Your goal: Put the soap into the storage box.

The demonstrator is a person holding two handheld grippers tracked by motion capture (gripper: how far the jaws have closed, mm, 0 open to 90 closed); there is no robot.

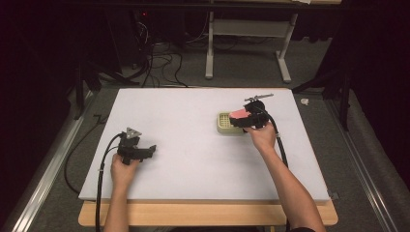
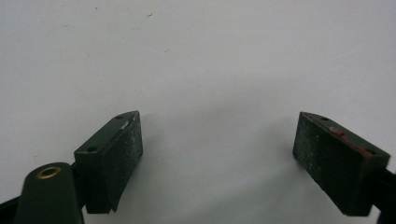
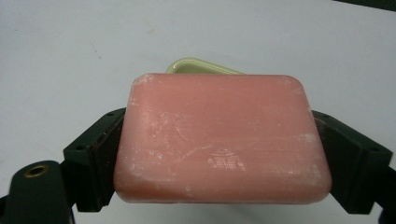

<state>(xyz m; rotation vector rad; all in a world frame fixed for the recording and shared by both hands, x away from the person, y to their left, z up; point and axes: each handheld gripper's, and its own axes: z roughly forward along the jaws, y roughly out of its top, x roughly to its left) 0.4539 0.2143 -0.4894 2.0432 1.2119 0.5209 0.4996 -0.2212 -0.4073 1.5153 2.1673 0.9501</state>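
A person's two arms come in from the near edge of the bench (image 1: pixel 193 179), which has a white top on a wooden frame. The left hand (image 1: pixel 122 170) holds the left tongs (image 1: pixel 151 151) low over the near left part of the white top. Its jaws are spread wide apart with nothing between them. In the left gripper view the left tongs (image 2: pixel 217 158) have bare white bench (image 2: pixel 210 60) under the gap. A black cable (image 1: pixel 102 169) trails back from them toward the near edge.

Farther in and to the right, the right hand (image 1: pixel 263 137) holds the right tongs (image 1: pixel 240 119). The jaws are squeezed onto a pink bar of soap (image 1: pixel 239 114). In the right gripper view the right tongs (image 3: pixel 223 158) press on the two short ends of the soap (image 3: pixel 219 140), one jaw on each side. The soap has pale scuffs and a small stamped mark on its top.

Just past the soap sits a pale yellow soap dish (image 1: pixel 224 122) with a grid of holes. The soap is held right at the dish's right end, above it. In the right gripper view a bit of the dish (image 3: pixel 196 65) peeks out behind the soap.

Beyond the bench are a grey floor (image 1: pixel 241 67), some cables (image 1: pixel 159 63) and the legs of another table (image 1: pixel 210 53).
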